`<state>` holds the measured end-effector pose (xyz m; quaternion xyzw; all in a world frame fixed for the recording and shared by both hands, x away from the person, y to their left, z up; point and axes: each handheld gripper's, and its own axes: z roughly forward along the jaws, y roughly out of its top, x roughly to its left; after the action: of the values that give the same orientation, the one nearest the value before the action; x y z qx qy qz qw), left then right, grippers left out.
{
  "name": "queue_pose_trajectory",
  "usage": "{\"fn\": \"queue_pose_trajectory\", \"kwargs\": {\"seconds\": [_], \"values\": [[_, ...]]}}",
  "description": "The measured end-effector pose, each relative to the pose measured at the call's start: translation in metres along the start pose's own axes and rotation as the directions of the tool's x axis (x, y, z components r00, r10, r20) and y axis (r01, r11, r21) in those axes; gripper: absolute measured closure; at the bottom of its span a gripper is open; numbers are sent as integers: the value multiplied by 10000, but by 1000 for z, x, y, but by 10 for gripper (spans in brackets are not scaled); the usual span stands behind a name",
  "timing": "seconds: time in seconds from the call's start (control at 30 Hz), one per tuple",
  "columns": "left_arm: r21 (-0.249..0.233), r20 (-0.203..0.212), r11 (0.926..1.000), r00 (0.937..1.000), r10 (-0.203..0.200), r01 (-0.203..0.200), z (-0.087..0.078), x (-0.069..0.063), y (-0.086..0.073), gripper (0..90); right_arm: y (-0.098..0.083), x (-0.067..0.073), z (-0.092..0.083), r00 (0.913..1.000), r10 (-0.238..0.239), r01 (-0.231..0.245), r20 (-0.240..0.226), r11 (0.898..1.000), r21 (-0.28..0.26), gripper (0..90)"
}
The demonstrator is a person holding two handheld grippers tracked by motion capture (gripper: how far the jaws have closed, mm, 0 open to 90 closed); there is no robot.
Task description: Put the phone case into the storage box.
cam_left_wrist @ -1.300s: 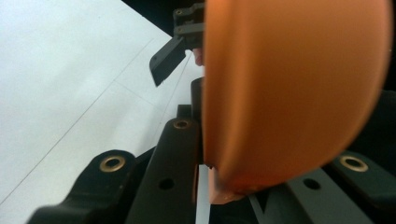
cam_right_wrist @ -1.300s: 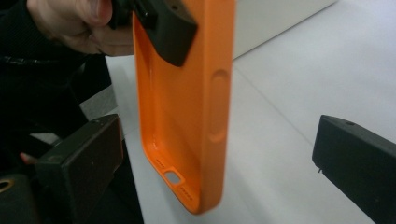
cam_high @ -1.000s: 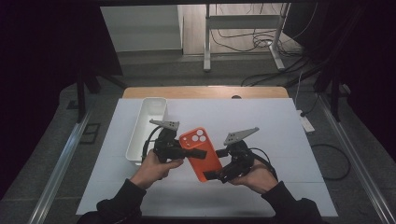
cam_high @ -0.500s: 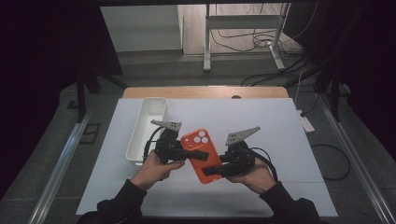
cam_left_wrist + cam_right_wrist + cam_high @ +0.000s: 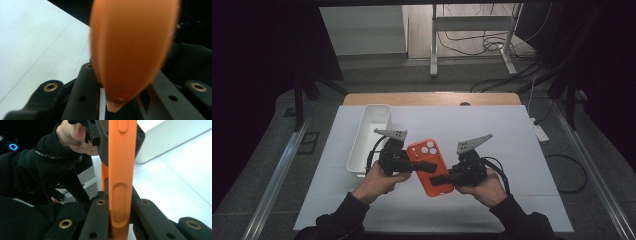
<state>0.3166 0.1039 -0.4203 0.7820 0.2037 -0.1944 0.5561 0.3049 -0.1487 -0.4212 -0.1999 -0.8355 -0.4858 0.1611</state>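
White tabletop (image 5: pixel 522 150) is sitting under dim light w/ dark floor and cables around it, and I'm watching both hands working near the front edge. I'm seeing an orange phone case (image 5: pixel 428 167) being held up off the surface betw. the two grippers, camera cutouts facing up in the high view, roughly center of the table and just right of the white bin (image 5: pixel 369 137).

Left gripper (image 5: pixel 424 166) is coming in from the case's left side; its jaws are reaching across the case's upper half. In the left gripper view the case (image 5: pixel 130 47) is sitting blurred and edge-on betw. the two black jaws, which have just been easing apart a bit; the pads are looking close to it, but I can't tell for sure if they're pressing.

Right gripper (image 5: pixel 439 180) is coming in from the right at the case's lower end. Its jaws have just been closing, and in the right gripper view I'm seeing them clamped on the case's thin edge (image 5: pixel 122 195), side-button bumps showing, pads tight on both faces. That view is also showing the left hand (image 5: pixel 75 137) farther off w/ its gripper on the case's far end, and the bin's corner (image 5: pixel 170 140) behind.

Both hands are wrapping the gripper bodies, black sleeves entering from the bottom of the high view.
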Motion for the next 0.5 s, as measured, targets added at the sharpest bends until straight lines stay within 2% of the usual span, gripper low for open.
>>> {"fn": "queue_pose_trajectory", "kwargs": {"seconds": [0.23,0.33,0.43,0.47,0.5], "values": [[69,-814,9998,9965,203,-198,-2,-2,1,582,-1,0,-1,9976,-168,166,671,9999,44,850],[68,-1314,9996,9910,265,-259,-3,-3,1,506,-1,0,-2,9963,-227,225,828,9997,23,849],[36,-1979,9994,9796,343,-343,-4,-4,1,397,-1,-1,-4,9946,-179,184,1025,9998,-45,849],[7,-2258,9992,9734,386,-395,-5,-4,1,365,-2,-2,-5,9935,-190,199,1121,9998,-69,849],[7,-2258,9992,9734,386,-395,-5,-4,1,314,-2,-2,-5,9935,-190,199,1121,9998,-69,849]]}}
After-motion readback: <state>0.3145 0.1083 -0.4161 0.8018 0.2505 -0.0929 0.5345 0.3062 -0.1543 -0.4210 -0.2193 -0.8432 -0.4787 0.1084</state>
